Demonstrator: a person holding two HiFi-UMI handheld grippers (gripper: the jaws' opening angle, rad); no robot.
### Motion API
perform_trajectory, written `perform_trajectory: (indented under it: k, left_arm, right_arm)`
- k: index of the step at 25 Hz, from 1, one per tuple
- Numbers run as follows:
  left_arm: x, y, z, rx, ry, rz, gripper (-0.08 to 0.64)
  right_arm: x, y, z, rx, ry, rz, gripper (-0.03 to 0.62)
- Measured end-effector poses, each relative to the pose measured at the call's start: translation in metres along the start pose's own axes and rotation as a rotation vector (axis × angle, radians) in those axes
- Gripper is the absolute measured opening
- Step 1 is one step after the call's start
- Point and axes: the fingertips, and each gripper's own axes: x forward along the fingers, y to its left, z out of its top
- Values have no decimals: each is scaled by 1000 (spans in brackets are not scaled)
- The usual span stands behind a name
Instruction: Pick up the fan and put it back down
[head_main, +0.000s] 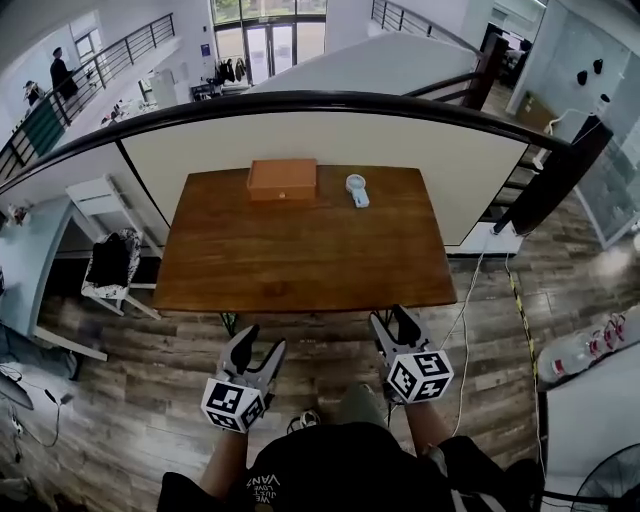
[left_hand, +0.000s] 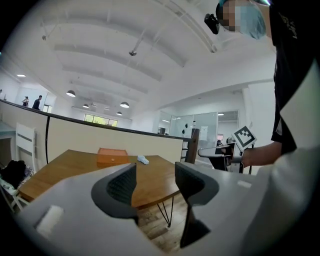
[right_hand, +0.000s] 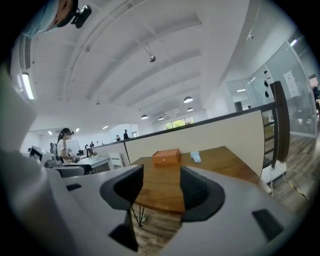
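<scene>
Room: an upper level with a plank floor (head_main: 330, 340), bounded by a cream railing wall (head_main: 300, 135) with a dark top rail; an open hall lies beyond it.
Desk: a brown wooden desk (head_main: 300, 250) stands against that wall, ahead of the person.
Box: an orange-brown box (head_main: 282, 179) sits at the middle of the desk's far edge.
Fan: a small pale hand fan (head_main: 357, 189) lies flat near the far edge, just right of the box, well apart from both tongs.
Left tongs: the left tongs (head_main: 258, 343) are held over the floor, short of the desk's near edge, with jaws spread wide and nothing between them.
Right tongs: the right tongs (head_main: 392, 322) are also short of the near edge, with jaws apart and empty, pointing toward the desk.
Chair: a white chair (head_main: 131, 265) left of the desk carries a dark bag (head_main: 108, 262).
</scene>
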Motion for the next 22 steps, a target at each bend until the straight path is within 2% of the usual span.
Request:
perform_trajectory:
  k: [5,9,22]
  left_arm:
    - [8,11,-9,-30,9,-12,229]
    - [33,28,-7,-38,7,4,229]
    - [164,76,28,-63,-29,84,229]
  right_arm:
    - [13,-1,-8,-2,32,-26,199]
    - [42,-17,-4,0,50,-26,199]
    - [159,-109,36,-26,104,25,199]
